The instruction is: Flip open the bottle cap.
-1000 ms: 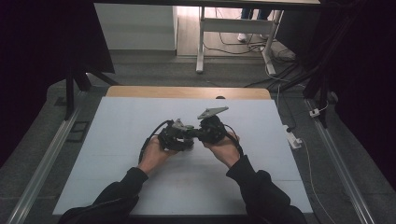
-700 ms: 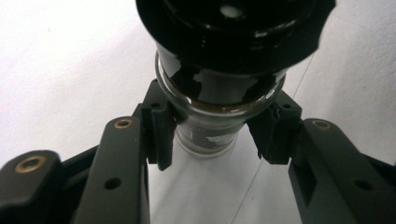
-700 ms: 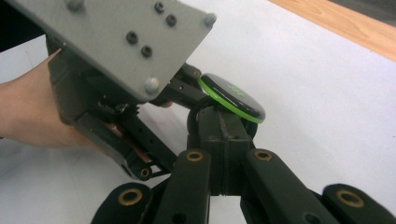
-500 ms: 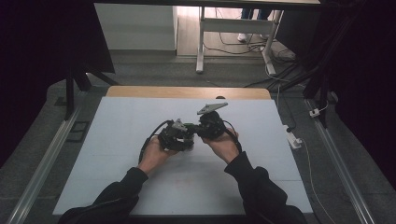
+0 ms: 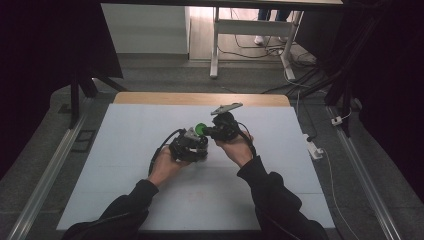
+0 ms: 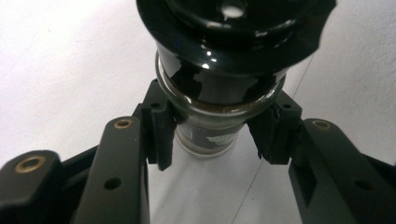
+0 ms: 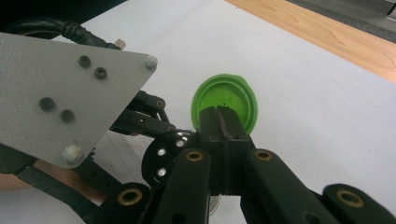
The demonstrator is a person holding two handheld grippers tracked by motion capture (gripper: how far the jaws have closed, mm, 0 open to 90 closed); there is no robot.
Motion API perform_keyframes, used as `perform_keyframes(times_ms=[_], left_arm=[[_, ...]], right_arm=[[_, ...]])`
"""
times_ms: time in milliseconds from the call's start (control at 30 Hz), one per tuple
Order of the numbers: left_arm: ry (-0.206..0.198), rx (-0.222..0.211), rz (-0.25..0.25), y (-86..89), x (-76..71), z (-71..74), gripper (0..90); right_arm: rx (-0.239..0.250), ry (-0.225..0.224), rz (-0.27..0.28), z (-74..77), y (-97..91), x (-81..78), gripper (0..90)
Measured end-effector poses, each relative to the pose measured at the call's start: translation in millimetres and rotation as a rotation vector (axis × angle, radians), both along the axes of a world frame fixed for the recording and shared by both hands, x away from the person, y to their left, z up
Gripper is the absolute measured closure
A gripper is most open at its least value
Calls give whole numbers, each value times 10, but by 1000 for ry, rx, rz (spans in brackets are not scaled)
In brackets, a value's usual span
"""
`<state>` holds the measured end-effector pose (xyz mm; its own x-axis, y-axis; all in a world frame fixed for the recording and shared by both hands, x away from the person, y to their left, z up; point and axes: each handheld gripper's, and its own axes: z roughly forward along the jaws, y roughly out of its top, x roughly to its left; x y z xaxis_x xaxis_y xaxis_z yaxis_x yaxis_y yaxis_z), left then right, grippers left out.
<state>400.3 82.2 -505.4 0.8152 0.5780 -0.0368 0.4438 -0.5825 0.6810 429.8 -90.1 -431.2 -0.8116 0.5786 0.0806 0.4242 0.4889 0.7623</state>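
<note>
Left tongs (image 6: 210, 135) are clenched round the glass neck of a small jar (image 6: 212, 116), one pad each side, just under the jar's black perforated top (image 6: 233, 28). That top looks like a shaker insert: glossy, with small holes, seen again in the right gripper view (image 7: 163, 154). Jar's long axis runs along the left tongs, top end pointing back at the camera, base toward the white desk (image 6: 60, 70). Contents look brownish under the rim, prob. a spice; can't confirm.

Right tongs (image 7: 222, 126) are pinched together on the edge of a green lid (image 7: 226, 100), round, plastic, flat face toward the camera, slight raised rim. The lid sits apart from the jar top, up and just beyond it in the right gripper view, not seated on it.

In the high view both tools meet near desk centre: left tongs (image 5: 196, 145) w/ jar low, right tongs (image 5: 207, 131) just beside, green lid (image 5: 200, 128) between them, above the desk (image 5: 280, 150).

Key relation, as I judge it: lid lies just off the jar's top end, tilted vs. the jar axis. Whichever way it goes next (on or away), the right hand (image 5: 235, 147) carries it while the left hand (image 5: 165, 167) just braces the jar.
</note>
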Motion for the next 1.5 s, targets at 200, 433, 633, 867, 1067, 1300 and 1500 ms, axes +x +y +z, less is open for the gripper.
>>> perform_keyframes(times_ms=[200,433,633,867,1067,1300,1500], left_arm=[[7,4,-8,5,12,9,527],[10,5,3,76,-15,51,466],[46,-39,15,194,-46,127,376],[87,-51,8,264,-99,171,243],[107,-84,16,327,-144,220,189],[122,-98,28,434,-243,282,117],[127,-115,42,532,-357,333,64]], right_arm=[[21,-7,14,49,-2,-56,845],[25,-13,25,89,-37,-139,730],[35,-7,17,106,-107,-184,604],[58,15,0,92,-205,-234,464],[66,28,-8,76,-283,-283,373],[78,31,-13,75,-383,-356,283],[66,39,-14,66,-457,-425,203]])
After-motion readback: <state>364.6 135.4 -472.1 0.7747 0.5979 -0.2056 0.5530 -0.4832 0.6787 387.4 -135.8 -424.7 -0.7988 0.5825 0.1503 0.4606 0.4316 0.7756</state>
